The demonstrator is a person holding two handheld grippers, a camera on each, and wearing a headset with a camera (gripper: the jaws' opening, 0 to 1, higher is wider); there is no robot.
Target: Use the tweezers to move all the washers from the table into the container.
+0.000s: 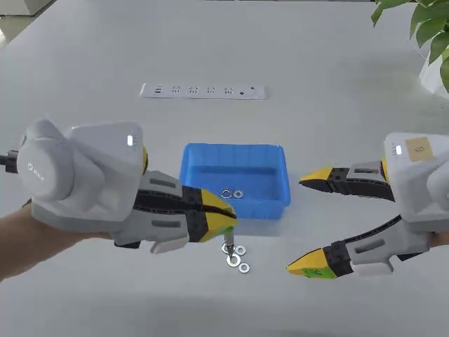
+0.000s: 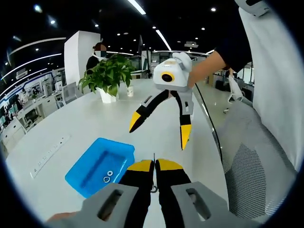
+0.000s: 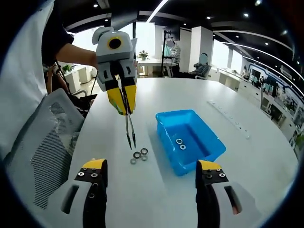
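Observation:
A small cluster of steel washers (image 1: 237, 259) lies on the white table just in front of the blue container (image 1: 210, 158). Two washers (image 1: 232, 194) rest inside it. My left gripper (image 1: 226, 219) is shut on thin metal tweezers (image 1: 228, 247), whose tips point down at the cluster. In the right gripper view the tweezers (image 3: 129, 126) hang from the left gripper (image 3: 122, 107), tips slightly apart just short of the washers (image 3: 138, 155). My right gripper (image 1: 296, 225) is open, with nothing between its jaws, right of the container. In the left gripper view the tweezers (image 2: 154, 157) stick out past the closed jaws.
A white power strip (image 1: 202, 91) lies beyond the container. A potted plant (image 1: 429, 35) stands at the far right corner. A mesh chair (image 3: 52, 137) sits at the table's near side. The table around the container is bare.

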